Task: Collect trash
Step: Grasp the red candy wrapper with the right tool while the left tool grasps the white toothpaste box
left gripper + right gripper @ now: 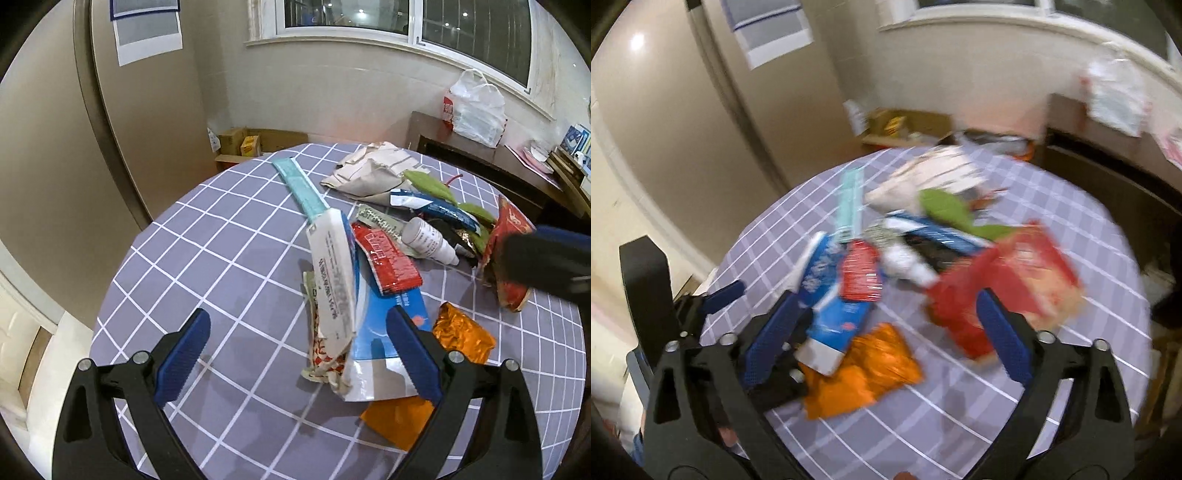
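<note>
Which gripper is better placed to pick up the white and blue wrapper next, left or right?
Left, probably. The left gripper is open, with the white and blue wrapper between its fingers. The right gripper is open nearer the red bag.

Left gripper (298, 354) and right gripper (882, 336): black triangular-cutout frames, silver pivot screws, blue fingers with ribbed pads (183, 356).
</note>
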